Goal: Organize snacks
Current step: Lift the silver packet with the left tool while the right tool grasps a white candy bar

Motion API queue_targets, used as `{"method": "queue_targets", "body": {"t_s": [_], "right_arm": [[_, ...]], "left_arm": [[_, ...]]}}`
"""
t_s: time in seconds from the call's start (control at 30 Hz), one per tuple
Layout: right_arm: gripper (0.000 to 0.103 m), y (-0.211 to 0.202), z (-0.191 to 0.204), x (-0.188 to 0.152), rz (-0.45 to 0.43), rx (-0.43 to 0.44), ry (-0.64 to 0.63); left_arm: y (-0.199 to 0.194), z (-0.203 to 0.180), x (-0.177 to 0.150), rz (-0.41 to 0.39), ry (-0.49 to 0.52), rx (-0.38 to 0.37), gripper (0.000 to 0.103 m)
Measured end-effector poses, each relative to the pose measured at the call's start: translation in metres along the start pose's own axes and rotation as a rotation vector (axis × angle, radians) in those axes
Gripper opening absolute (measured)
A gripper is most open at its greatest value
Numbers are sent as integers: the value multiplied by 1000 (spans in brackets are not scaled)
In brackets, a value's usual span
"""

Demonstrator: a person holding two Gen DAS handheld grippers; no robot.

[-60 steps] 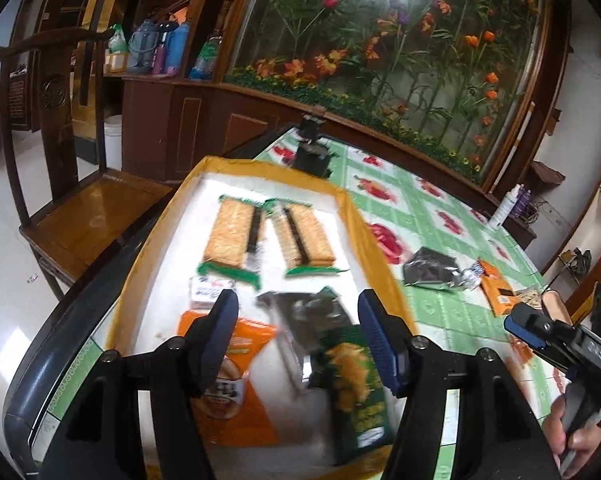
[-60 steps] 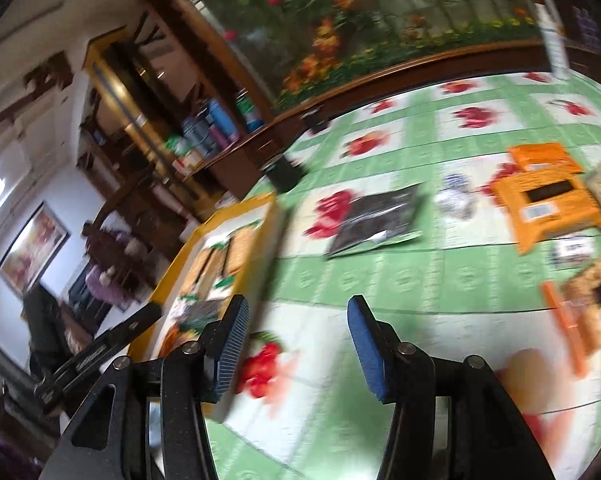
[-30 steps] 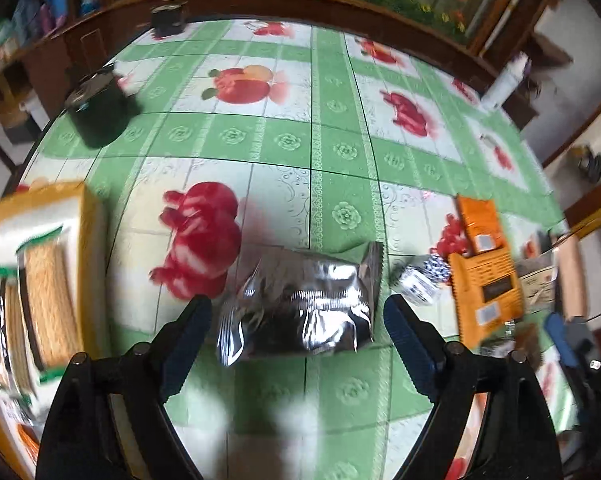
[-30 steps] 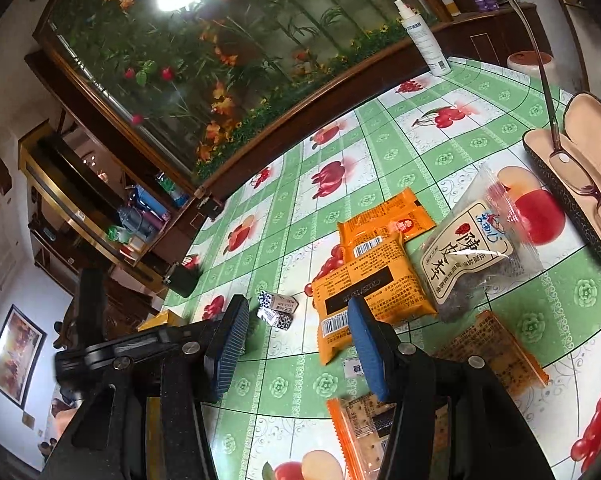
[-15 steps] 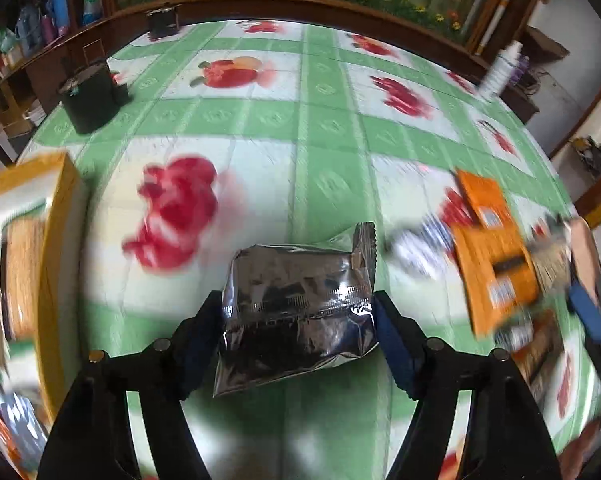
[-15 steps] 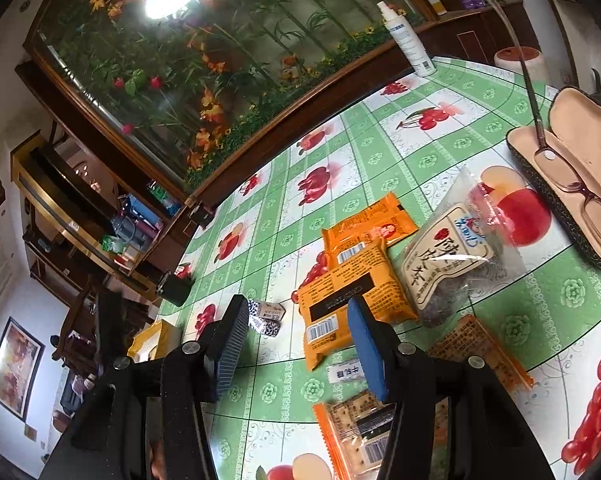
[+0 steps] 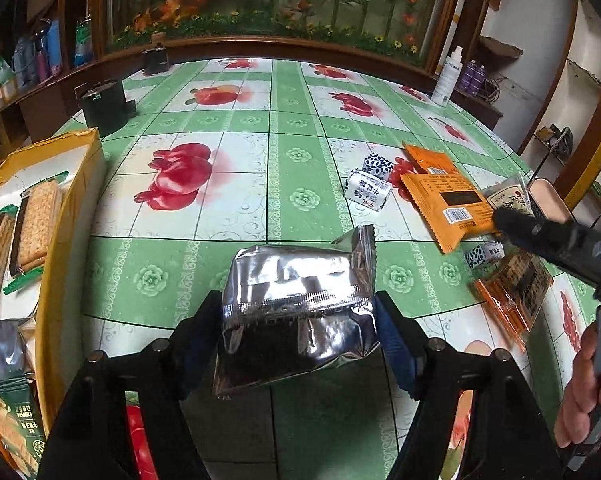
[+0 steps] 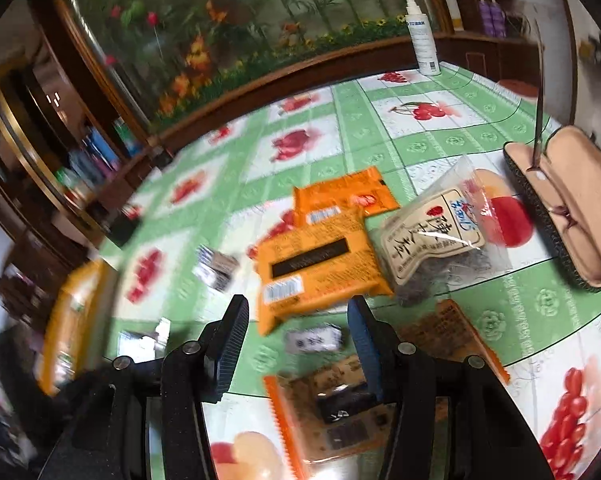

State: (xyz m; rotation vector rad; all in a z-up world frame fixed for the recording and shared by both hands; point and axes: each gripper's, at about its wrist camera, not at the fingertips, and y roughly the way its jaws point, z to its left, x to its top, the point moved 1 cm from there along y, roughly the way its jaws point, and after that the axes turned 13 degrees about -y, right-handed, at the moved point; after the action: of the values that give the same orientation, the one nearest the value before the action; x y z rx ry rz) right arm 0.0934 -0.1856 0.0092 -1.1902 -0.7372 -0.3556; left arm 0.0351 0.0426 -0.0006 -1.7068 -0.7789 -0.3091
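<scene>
My left gripper [image 7: 300, 320] is shut on a silver foil snack bag [image 7: 296, 304] and holds it above the green tablecloth. A yellow-rimmed tray [image 7: 72, 184] at the left holds cracker packs [image 7: 36, 224] and a green snack bag [image 7: 12, 424]. My right gripper [image 8: 296, 340] is open and empty above a small white packet [image 8: 312, 340] and an orange pack [image 8: 316, 272]. A clear bag of dark snacks [image 8: 436, 236] lies to its right. The right gripper also shows in the left wrist view [image 7: 556, 240].
A glasses case [image 8: 568, 208] lies open at the right. A spray bottle [image 8: 422, 40] stands at the table's far edge. A black box [image 7: 102, 108] sits behind the tray. Small wrapped candies [image 7: 368, 190] and an orange-edged cracker pack [image 8: 340, 412] lie on the cloth.
My left gripper left the tray, closed on the silver bag and lifted it off the cloth. My right gripper swung over the orange packs and now moves lower, blurred.
</scene>
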Motion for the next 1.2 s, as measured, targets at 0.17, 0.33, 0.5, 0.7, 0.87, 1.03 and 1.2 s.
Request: {"method": "queue_targets", "body": {"t_s": [0.17, 0.33, 0.5, 0.7, 0.87, 1.03, 1.2], "right_arm": [[47, 13, 7, -4, 49, -41, -69], [35, 20, 24, -8, 75, -117, -177], [35, 6, 28, -5, 9, -36, -166], [35, -5, 49, -3, -59, 45, -197], [35, -8, 57, -2, -77, 79, -198], [35, -8, 60, -2, -78, 85, -202], [35, -5, 61, -3, -72, 83, -206]], "left_arm": [[-2, 0, -2, -1, 4, -1, 73], [-2, 1, -1, -2, -1, -1, 73], [-6, 7, 0, -12, -35, -14, 72], [-15, 6, 3, -60, -31, -28, 72], [-16, 2, 3, -68, -19, -28, 72], [-14, 2, 3, -62, -15, -27, 72], [-15, 1, 3, -66, -13, -23, 73]]}}
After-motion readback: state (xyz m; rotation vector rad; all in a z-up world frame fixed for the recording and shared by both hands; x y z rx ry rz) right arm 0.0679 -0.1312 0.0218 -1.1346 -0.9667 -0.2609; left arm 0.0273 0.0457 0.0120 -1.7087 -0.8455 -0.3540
